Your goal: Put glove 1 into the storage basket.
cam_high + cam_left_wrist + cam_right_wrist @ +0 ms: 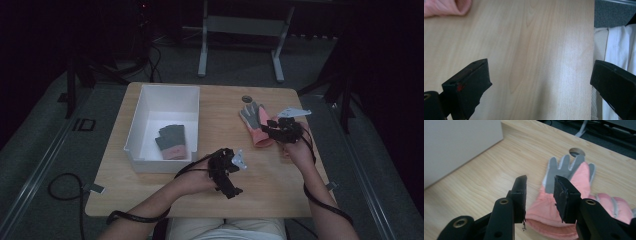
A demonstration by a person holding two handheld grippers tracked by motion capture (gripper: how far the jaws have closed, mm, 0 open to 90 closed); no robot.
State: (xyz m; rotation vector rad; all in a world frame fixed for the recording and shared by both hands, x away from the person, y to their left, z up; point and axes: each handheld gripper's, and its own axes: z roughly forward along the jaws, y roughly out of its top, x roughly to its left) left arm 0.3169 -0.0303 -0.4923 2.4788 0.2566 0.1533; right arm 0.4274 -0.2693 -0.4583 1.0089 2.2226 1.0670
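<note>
A pink glove with a grey palm lies flat on the wooden table, right of centre, fingers pointing away. My right gripper hovers over its cuff. In the right gripper view the jaws stand a little apart above that glove, with nothing between them. Pink fingers of a second glove show just to its right. My left gripper is near the table's front, wide open over bare wood, with a pink cuff farther off. Another grey and pink glove lies in the white bin.
The bin's white wall stands left of the right gripper. A round cable hole sits in the table beyond the glove. The table's front edge and the person's white clothing are close by the left gripper. Metal stand legs are behind the table.
</note>
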